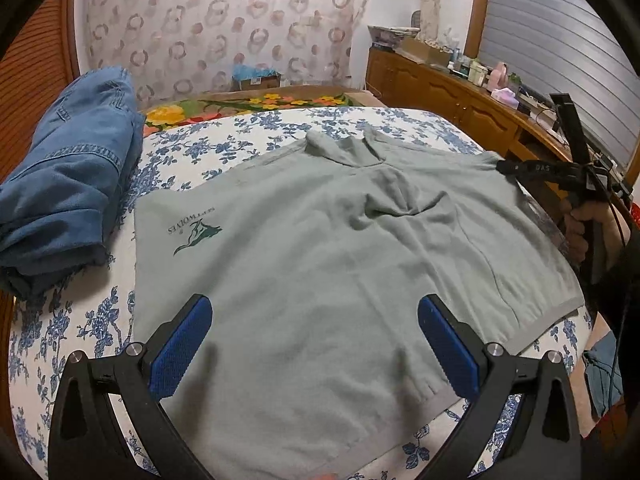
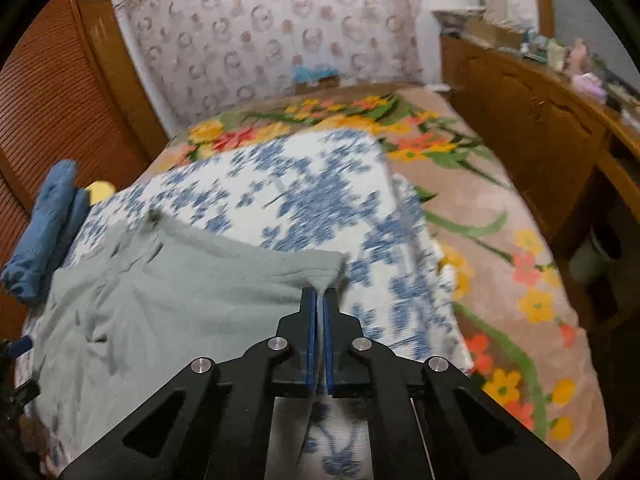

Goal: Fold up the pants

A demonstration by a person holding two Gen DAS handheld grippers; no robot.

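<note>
Blue-padded left gripper (image 1: 314, 344) hangs spread wide above the near hem of a grey-green garment (image 1: 340, 248) lying flat on the floral sheet (image 1: 248, 136). Right gripper (image 2: 319, 300) pinches the garment's far corner. Folded jeans (image 1: 68, 184) rest beside the garment's left edge.

The garment (image 1: 340, 248) lay spread flat on the floral sheet (image 1: 80, 320), which sat on top of the flowered blanket (image 2: 500, 208). Folded jeans (image 1: 68, 184) were bundled just beside it on the left. A cluttered sideboard (image 1: 452, 92) ran along the right, patterned curtain (image 1: 220, 24) behind the bed.
</note>
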